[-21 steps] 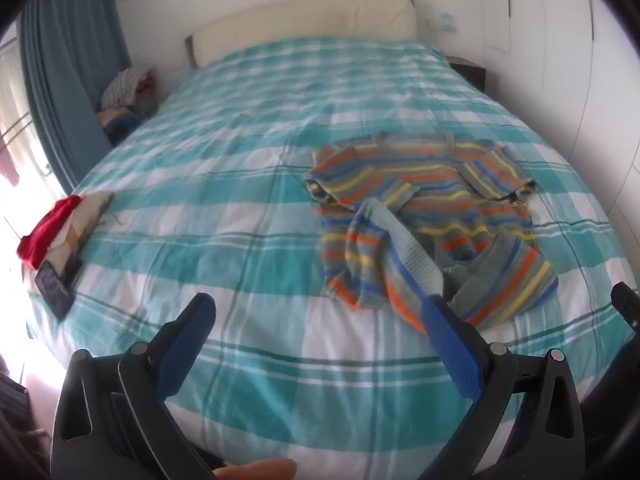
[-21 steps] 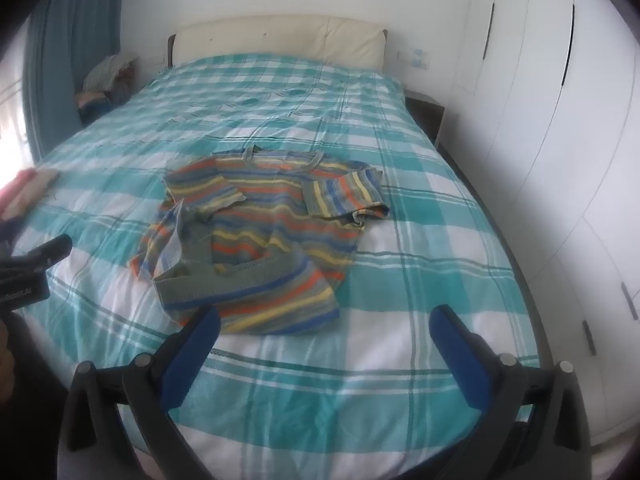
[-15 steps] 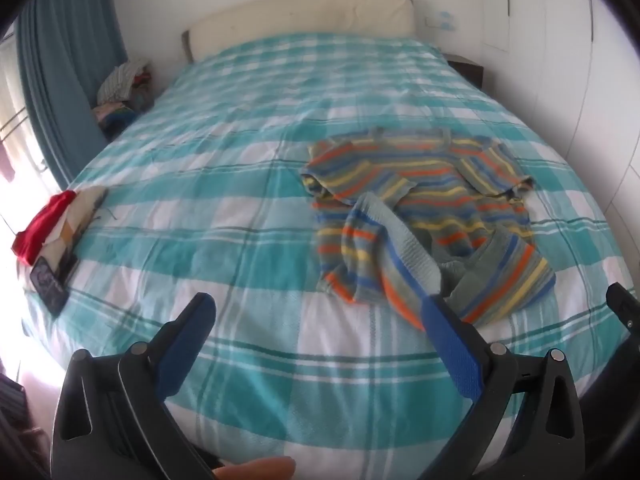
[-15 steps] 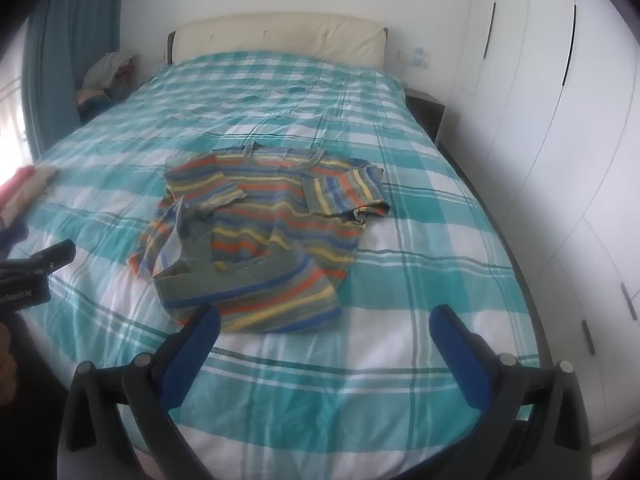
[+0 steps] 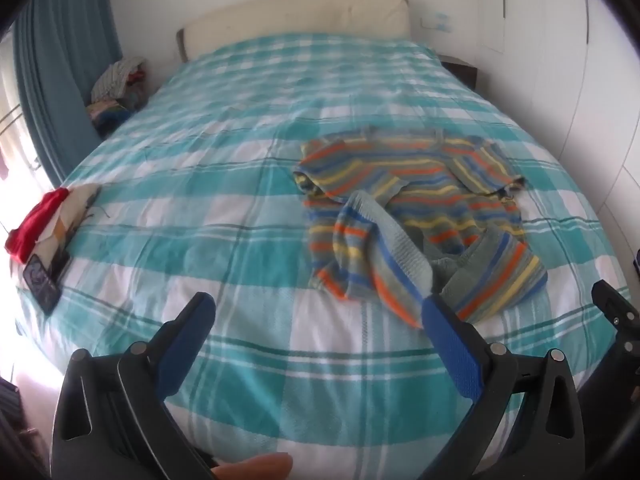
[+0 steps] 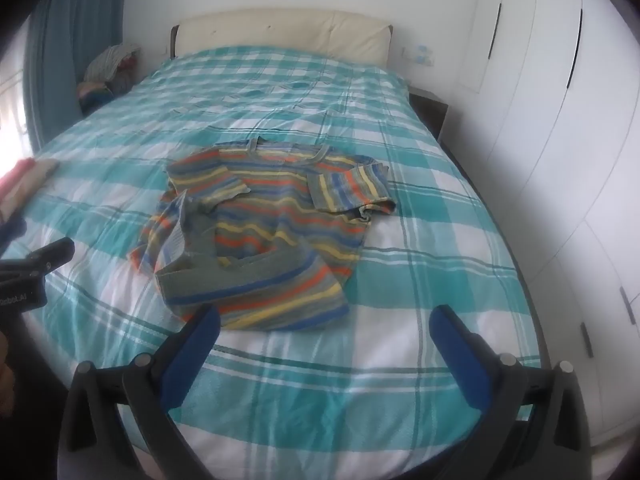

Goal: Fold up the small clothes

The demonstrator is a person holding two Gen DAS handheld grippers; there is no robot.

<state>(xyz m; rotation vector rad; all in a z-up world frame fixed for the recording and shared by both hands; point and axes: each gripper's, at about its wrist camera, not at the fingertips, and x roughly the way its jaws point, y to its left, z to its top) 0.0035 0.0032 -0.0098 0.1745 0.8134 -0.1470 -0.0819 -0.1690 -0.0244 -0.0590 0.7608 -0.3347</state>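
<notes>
A small striped knit sweater [image 5: 416,208] in grey, orange, yellow and blue lies crumpled on the teal plaid bed [image 5: 240,184], its sleeves folded inward and its hem rumpled; it also shows in the right wrist view [image 6: 264,232]. My left gripper [image 5: 316,308] is open and empty, hovering above the bed's near edge, left of the sweater's hem. My right gripper [image 6: 326,320] is open and empty, just in front of the sweater's hem. The left gripper's body [image 6: 28,276] shows at the left edge of the right wrist view.
A red and cream pile of clothes [image 5: 44,216] and a dark phone [image 5: 40,284] lie at the bed's left edge. A heap of clothes [image 5: 116,88] sits by the blue curtain. White wardrobe doors [image 6: 560,140] stand along the right. A cream headboard [image 6: 280,32] is at the far end.
Both grippers have shifted slightly, so the sweater sits a little lower and nearer in both views. Both stay open and empty.
</notes>
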